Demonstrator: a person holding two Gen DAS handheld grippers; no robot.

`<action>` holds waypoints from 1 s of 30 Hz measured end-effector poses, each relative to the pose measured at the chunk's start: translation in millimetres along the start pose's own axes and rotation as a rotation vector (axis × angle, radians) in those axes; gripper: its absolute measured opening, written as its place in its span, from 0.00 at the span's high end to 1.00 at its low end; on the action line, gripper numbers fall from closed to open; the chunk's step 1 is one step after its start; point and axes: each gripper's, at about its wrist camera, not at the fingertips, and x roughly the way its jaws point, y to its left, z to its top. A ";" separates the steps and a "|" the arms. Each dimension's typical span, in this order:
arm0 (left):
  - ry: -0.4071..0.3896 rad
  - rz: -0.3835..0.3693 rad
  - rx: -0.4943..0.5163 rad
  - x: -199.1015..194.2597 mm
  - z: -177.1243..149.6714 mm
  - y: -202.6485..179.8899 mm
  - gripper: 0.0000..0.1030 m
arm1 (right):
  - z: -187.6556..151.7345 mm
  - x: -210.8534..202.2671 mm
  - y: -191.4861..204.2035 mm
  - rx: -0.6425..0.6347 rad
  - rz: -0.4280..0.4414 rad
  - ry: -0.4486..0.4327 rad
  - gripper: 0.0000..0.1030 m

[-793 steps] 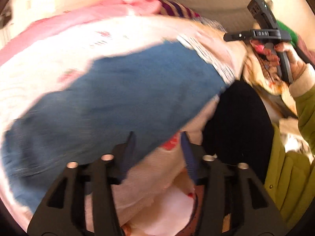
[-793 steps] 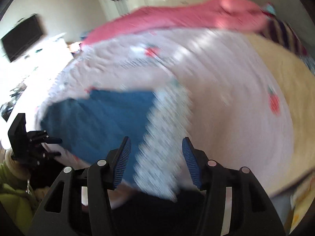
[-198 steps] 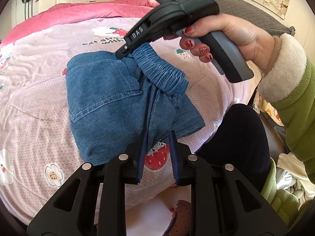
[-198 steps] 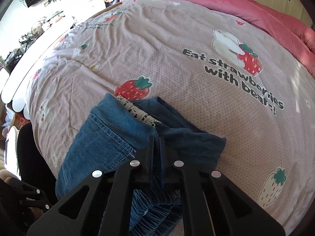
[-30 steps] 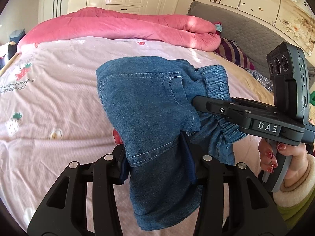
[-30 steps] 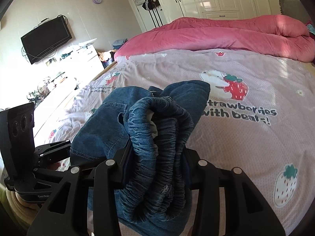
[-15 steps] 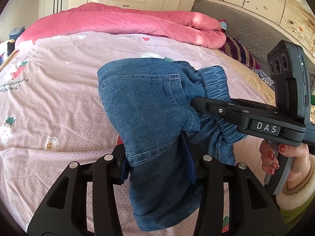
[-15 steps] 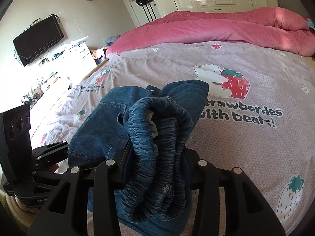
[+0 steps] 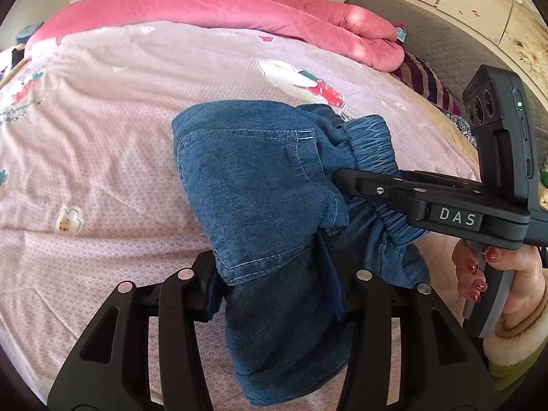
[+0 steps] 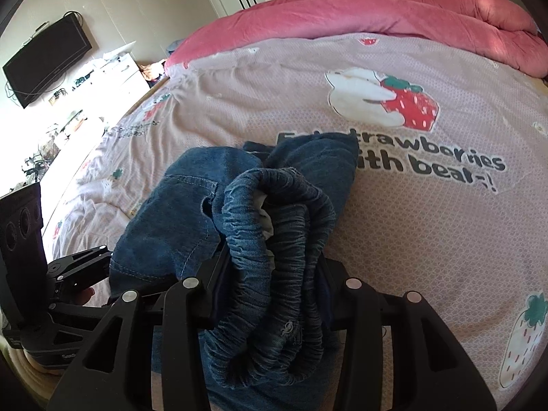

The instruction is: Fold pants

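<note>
The folded blue denim pants [image 9: 260, 185] hang bunched just above the pink strawberry sheet [image 9: 102, 137]. My left gripper [image 9: 270, 284] has the folded leg edge between its pads, which still touch the cloth while its jaws are opening. My right gripper [image 10: 270, 281] is shut on the gathered elastic waistband [image 10: 284, 212]. In the left wrist view the right gripper [image 9: 342, 176] reaches in from the right, held by a hand [image 9: 513, 274] with red nails. The left gripper [image 10: 102, 253] shows at the lower left of the right wrist view, at the pants' [image 10: 191, 205] side.
A rolled pink duvet [image 9: 239, 13] lies along the far side of the bed. A striped pillow [image 9: 424, 82] and a grey headboard [image 9: 428, 34] are at the right. A wall television [image 10: 44, 58] and cluttered white furniture [image 10: 113, 68] stand beyond the bed's left edge.
Both grippers have sunk toward the bed with the pants held between them, and the sheet looks nearer. The bundle keeps its shape.
</note>
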 end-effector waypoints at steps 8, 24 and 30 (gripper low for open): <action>0.011 -0.012 -0.020 6.3 -5.7 7.3 0.56 | -6.2 9.6 -5.3 0.018 -0.010 0.004 0.58; 0.007 -0.010 -0.025 3.9 -9.8 7.8 0.50 | -5.4 4.2 -7.4 0.057 0.004 0.000 0.49; 0.005 -0.011 -0.023 1.6 -9.0 8.1 0.47 | -5.3 0.1 -7.7 0.069 0.005 -0.006 0.45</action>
